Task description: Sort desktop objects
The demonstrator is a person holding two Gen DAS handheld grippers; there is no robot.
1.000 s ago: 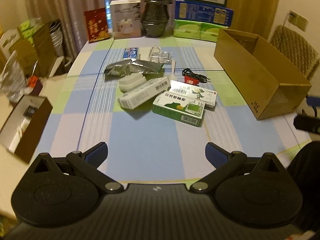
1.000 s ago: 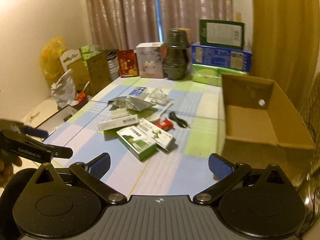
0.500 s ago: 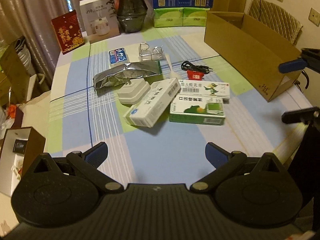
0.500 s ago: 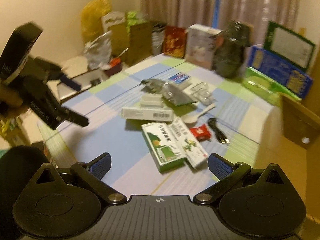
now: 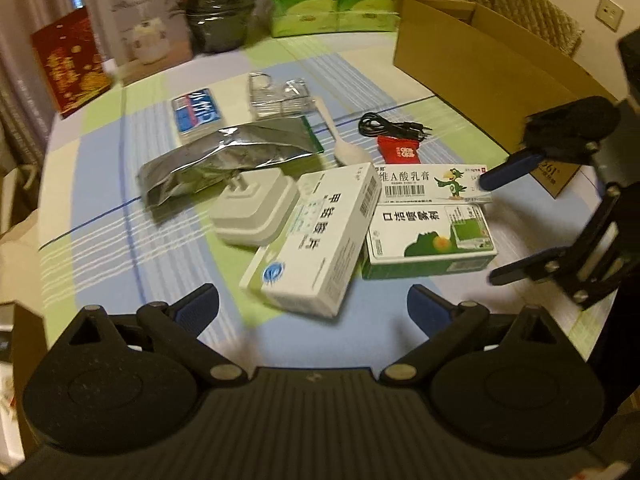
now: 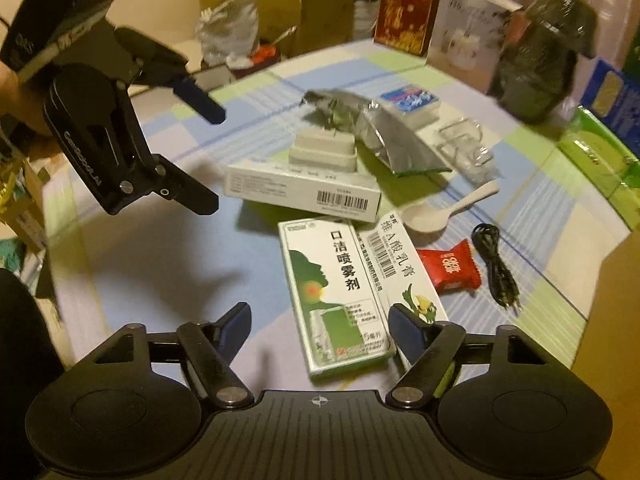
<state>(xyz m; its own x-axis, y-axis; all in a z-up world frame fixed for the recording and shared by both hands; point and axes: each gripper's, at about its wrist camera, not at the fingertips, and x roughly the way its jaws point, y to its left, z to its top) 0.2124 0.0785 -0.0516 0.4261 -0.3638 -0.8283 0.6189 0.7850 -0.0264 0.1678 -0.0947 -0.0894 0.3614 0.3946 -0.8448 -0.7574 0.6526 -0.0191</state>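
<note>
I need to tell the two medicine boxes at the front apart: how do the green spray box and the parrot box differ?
The green spray box is wider, with a green head silhouette; the parrot box is slimmer, white, with a green parrot. The spray box sits between the right gripper's fingers; the parrot box lies beside it. Both lie flat, side by side.

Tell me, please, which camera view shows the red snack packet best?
The right wrist view: the red snack packet lies close and sharp, label readable, beside the black cable. The left wrist view shows it farther off, smaller and slightly blurred.

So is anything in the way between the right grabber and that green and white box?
Nothing visible. The right gripper, its jaws just closing but still open, hangs right over the near end of the green and white box, with only air between. The parrot box lies touching alongside.
</note>
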